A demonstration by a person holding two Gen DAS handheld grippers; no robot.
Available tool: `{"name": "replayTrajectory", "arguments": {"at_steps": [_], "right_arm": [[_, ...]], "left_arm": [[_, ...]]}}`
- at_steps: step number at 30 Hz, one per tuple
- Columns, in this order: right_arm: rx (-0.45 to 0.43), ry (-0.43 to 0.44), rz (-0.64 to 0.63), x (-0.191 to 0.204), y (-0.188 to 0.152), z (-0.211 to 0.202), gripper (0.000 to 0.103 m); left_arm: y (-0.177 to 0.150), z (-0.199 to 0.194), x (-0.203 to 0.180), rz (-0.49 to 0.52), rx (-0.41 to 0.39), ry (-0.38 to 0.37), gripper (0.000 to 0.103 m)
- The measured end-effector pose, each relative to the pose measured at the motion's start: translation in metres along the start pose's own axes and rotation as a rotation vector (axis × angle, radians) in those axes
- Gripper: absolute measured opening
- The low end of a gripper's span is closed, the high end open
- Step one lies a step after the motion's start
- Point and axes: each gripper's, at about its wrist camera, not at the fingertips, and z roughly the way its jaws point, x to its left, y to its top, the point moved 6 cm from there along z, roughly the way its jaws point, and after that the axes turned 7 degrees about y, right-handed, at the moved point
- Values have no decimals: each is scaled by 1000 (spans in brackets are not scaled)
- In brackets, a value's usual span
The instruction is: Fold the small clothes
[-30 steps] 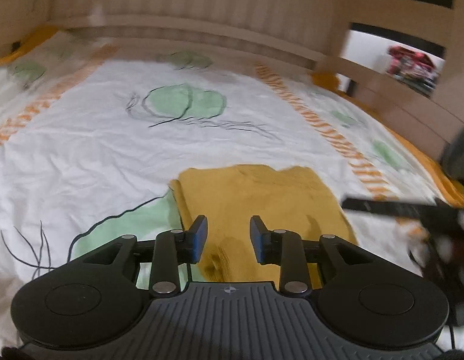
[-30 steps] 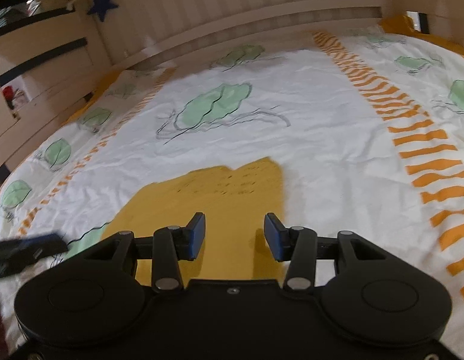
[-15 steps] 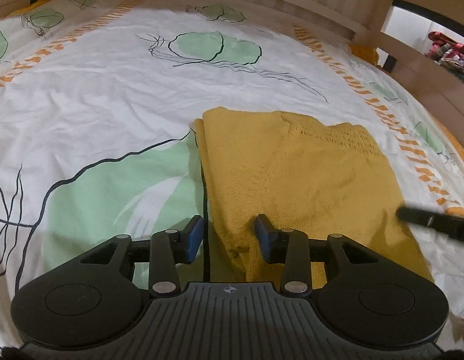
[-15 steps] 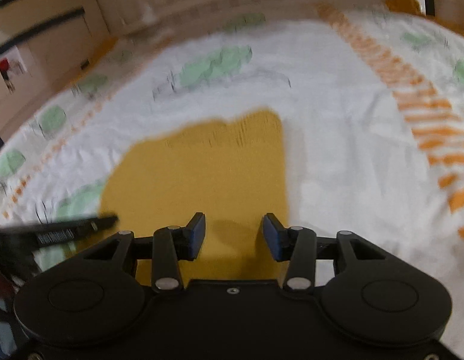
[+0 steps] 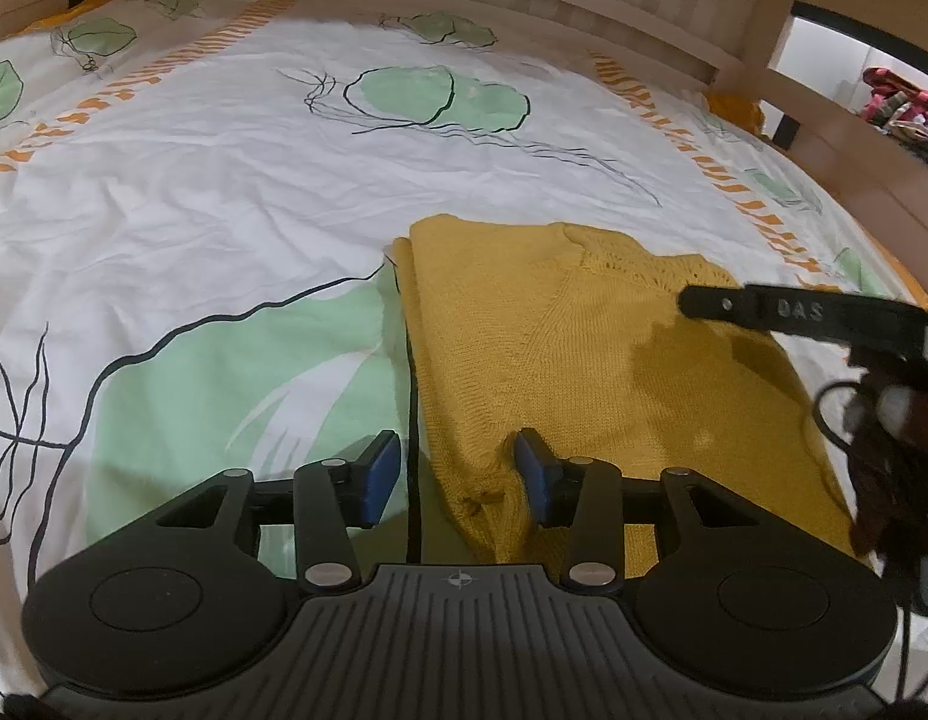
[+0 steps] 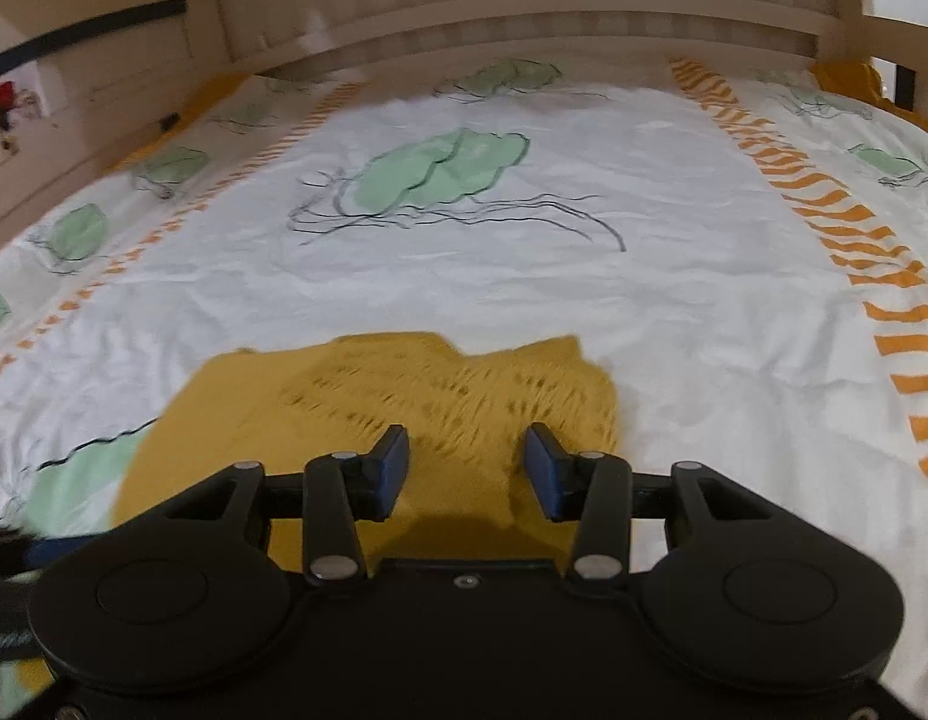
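We hold the left gripper (image 5: 458, 471) and right gripper (image 6: 466, 468) wide and empty over the yellow knit garment (image 5: 583, 360) on the bedsheet (image 5: 224, 180). Closing low risks pinching sheet with knit, dragging both.

Right wrist view: motion-blurred; knit pattern of the yellow garment (image 6: 404, 396) smeared, its near edge hidden behind the right gripper (image 6: 466, 465) body. Left wrist view: right gripper (image 5: 823, 318) cut off at frame edge; garment's (image 5: 583, 360) near hem hidden behind left gripper (image 5: 458, 474).
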Motion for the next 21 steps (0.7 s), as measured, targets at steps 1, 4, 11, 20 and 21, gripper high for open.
{"name": "replayTrajectory", "arguments": {"at_steps": [1, 4, 11, 20, 21], "right_arm": [[-1, -5, 3, -2, 1, 0, 52], [0, -22, -6, -2, 4, 1, 53], [-39, -47, 15, -2, 7, -24, 70], [-76, -57, 94, -3, -8, -81, 83], [-79, -60, 103, -3, -10, -87, 84]], "left_arm": [[0, 0, 0, 1, 1, 4, 42], [1, 0, -2, 4, 2, 19, 45], [6, -2, -2, -6, 31, 53, 47], [7, -23, -13, 22, 35, 95, 47], [6, -27, -14, 23, 33, 95, 47]]}}
